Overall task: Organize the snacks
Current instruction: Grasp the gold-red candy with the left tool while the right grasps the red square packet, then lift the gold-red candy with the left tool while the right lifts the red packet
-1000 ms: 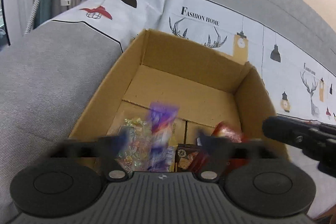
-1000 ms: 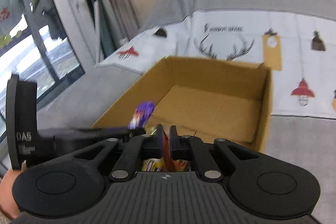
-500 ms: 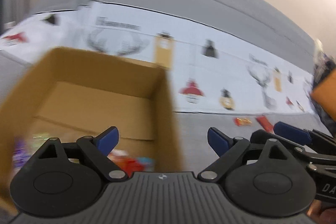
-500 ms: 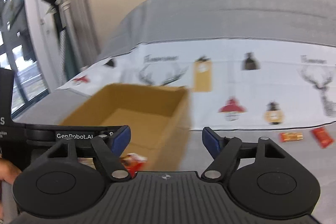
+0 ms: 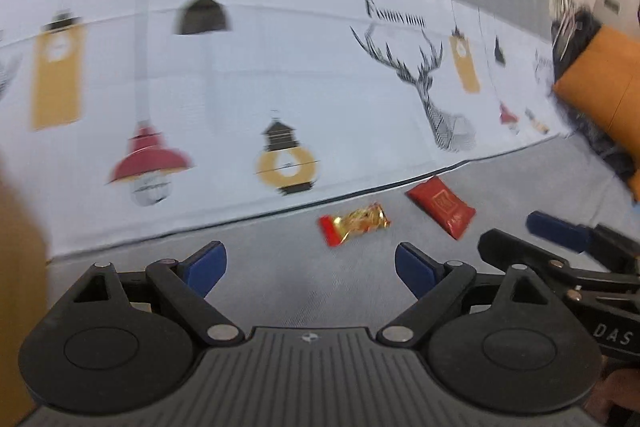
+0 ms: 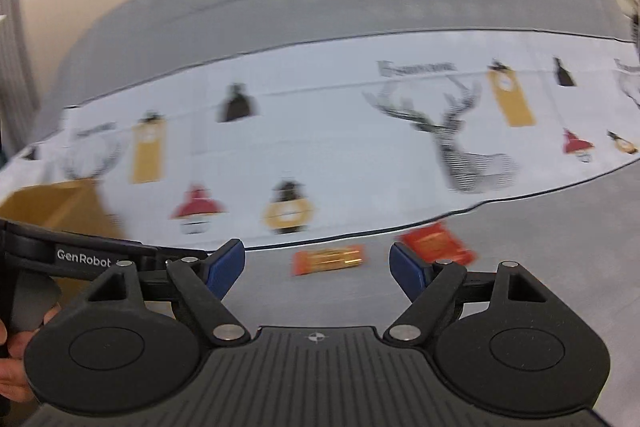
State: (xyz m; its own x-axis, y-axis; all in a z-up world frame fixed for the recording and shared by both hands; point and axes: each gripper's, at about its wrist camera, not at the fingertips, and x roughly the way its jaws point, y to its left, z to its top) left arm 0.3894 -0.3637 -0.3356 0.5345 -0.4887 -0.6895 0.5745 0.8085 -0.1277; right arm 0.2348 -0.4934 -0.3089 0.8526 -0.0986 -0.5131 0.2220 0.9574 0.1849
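Between the spread blue fingers of the left gripper [image 5: 311,267] nothing is held; the right gripper [image 6: 319,263] is just as wide and empty. At twelve o'clock from the left one a gold candy [image 5: 354,223] lies flat on the grey couch seat [image 5: 280,267], with a red packet [image 5: 441,206] just beside it at one o'clock. Both lie loose near the edge of the printed cloth [image 5: 280,67], probably the next snacks to collect, so wide jaws suit the approach. Only the right view shows the cardboard box [image 6: 52,203] clearly, at nine o'clock, well apart from the snacks. Only the left view shows an orange cushion [image 5: 600,75] at two o'clock.
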